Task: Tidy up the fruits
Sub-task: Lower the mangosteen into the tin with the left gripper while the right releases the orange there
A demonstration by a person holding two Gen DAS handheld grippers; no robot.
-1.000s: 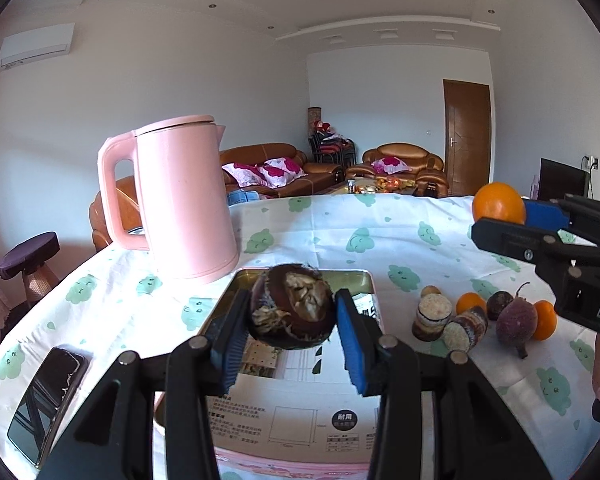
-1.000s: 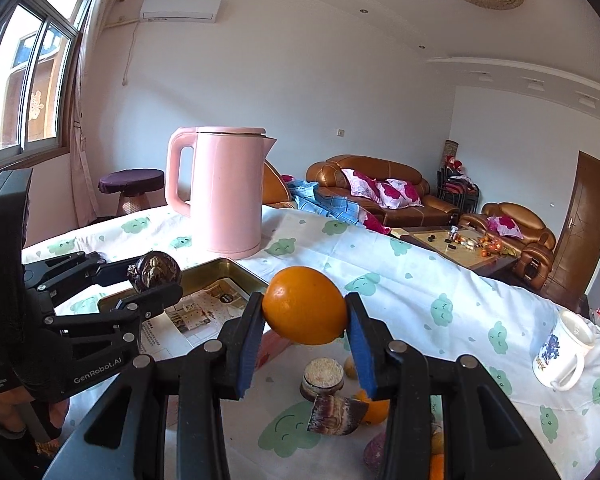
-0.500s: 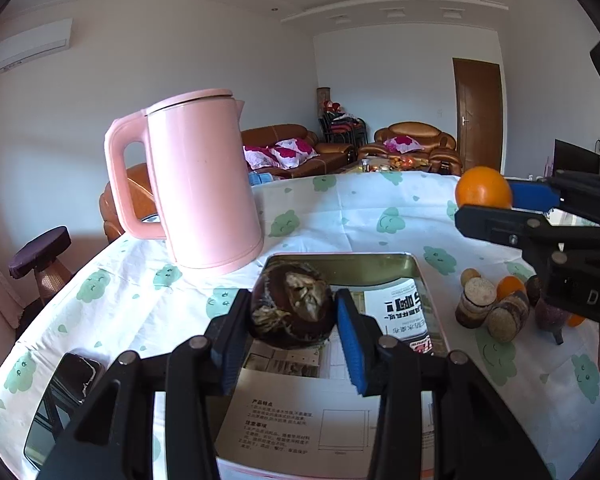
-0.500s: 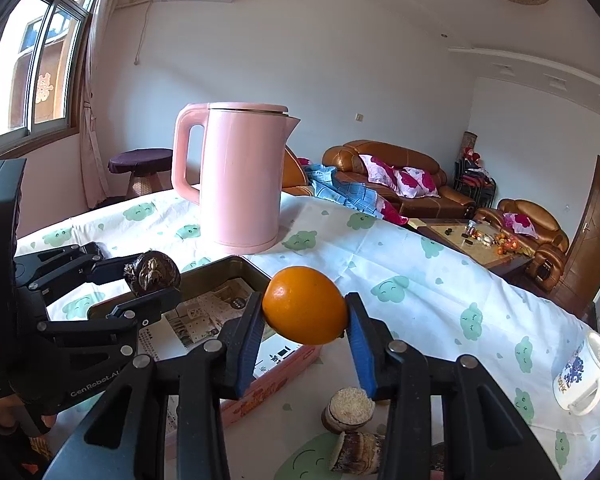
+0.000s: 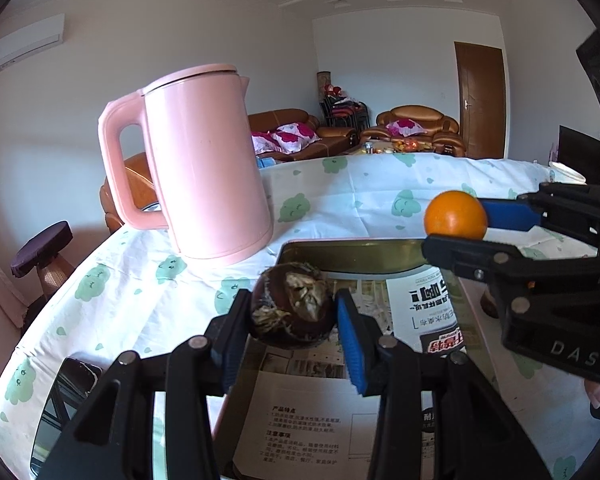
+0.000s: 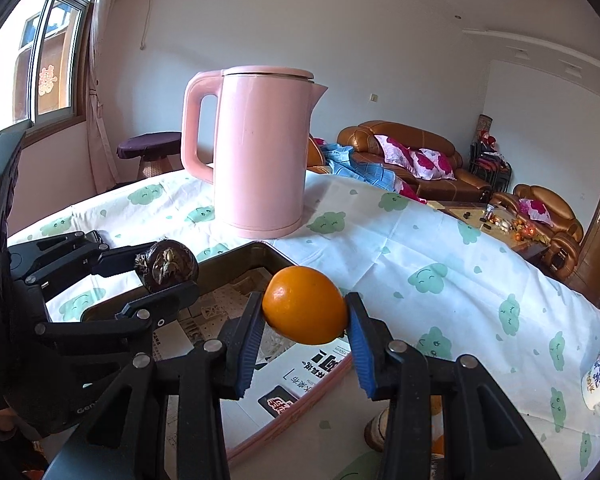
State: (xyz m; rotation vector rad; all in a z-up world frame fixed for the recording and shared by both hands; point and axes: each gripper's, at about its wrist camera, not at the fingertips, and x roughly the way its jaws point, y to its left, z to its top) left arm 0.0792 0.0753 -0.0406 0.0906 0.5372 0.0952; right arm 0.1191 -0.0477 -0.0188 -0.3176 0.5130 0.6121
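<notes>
Behind the worktop's cloud-print cloth (image 5: 360,200) sits a living room; both tools have advanced over the tray (image 5: 340,254) since a second ago. Left tool (image 5: 294,316) clamps a brown fruit (image 5: 292,308), right tool (image 6: 304,322) an orange (image 6: 304,306), so release looks close

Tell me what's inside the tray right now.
The tray holds only printed paper sheets; no fruit is visible in it. The grippers cover parts of its floor, so those patches can't be checked.
</notes>
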